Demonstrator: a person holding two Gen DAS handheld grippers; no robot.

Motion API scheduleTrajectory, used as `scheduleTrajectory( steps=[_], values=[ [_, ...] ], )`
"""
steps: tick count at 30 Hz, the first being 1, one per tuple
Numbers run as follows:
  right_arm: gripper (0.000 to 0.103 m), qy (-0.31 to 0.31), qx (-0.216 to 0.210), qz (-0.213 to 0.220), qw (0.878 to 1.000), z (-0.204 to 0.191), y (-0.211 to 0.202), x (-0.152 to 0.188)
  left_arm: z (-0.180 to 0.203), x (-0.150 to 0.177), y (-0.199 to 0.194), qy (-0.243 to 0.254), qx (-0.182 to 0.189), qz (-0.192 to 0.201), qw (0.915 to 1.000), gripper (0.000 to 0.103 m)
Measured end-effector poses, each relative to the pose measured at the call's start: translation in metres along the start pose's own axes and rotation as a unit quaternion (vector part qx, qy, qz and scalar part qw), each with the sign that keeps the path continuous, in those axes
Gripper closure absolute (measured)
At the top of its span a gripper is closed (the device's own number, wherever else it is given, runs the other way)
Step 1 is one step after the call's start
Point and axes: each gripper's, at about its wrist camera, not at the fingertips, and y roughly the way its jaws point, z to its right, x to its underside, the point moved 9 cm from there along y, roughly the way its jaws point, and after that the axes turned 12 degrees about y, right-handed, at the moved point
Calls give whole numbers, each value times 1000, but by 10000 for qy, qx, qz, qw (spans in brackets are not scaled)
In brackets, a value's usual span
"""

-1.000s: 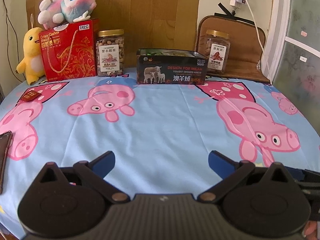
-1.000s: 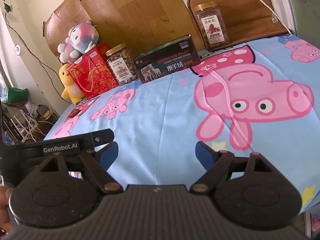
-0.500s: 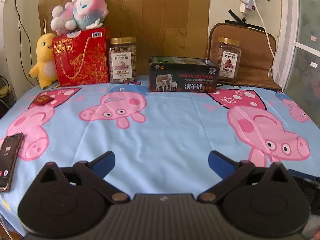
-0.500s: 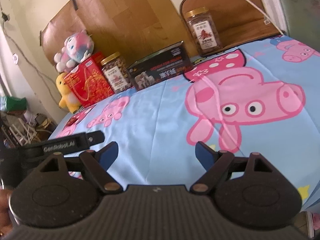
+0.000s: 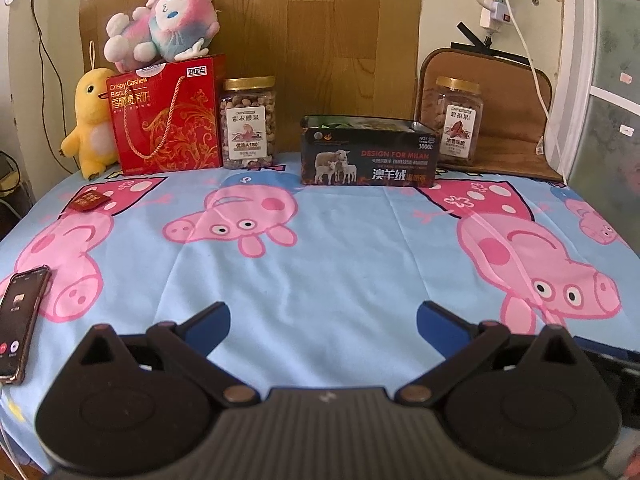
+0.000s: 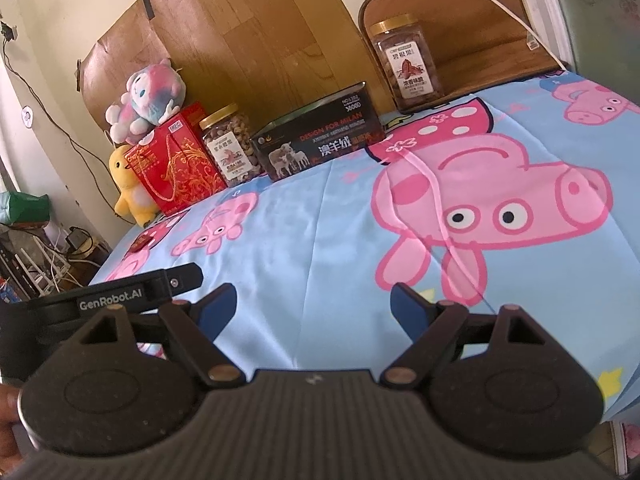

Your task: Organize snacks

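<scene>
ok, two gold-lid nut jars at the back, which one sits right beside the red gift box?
The left jar, purple-toned label, next to the red gift box. The other jar stands right of the dark box.

Left gripper (image 5: 322,326) spread wide above the tablecloth (image 5: 340,264), empty. Along the far edge: red box (image 5: 166,116) topped by a plush (image 5: 162,32), nut jar (image 5: 249,123), black box (image 5: 370,157), second jar (image 5: 458,121). Phone (image 5: 20,322) at left.

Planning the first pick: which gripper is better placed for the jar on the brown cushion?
Probably right. The pecan jar stands at the far right of the row, and the right gripper, open and empty, already angles across that side; the left gripper faces the black box.
</scene>
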Motion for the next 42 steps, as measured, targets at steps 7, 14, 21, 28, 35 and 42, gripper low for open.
scheduleTrajectory(
  steps=[7, 14, 21, 28, 35, 42],
  values=[
    [17, -20, 37, 4, 10000, -3, 2, 1, -1, 1, -2, 36, 54, 21, 10000, 0],
    [17, -67, 9, -30, 10000, -5, 3, 3, -1, 1, -3, 34, 81, 35, 10000, 0],
    [17, -231, -64, -120, 9996, -11, 5, 6, 1, 1, -4, 45, 98, 11, 9999, 0],
    [17, -213, -48, -122, 9997, -10, 5, 6, -2, 3, -2, -48, 240, -96, 9997, 0],
    [17, -221, -49, -133, 9997, -11, 6, 7, -1, 4, -2, 148, 170, -121, 9997, 0],
    [17, -221, -51, -131, 9997, -11, 6, 7, -6, 0, -3, 229, -46, -13, 9997, 0]
  ],
)
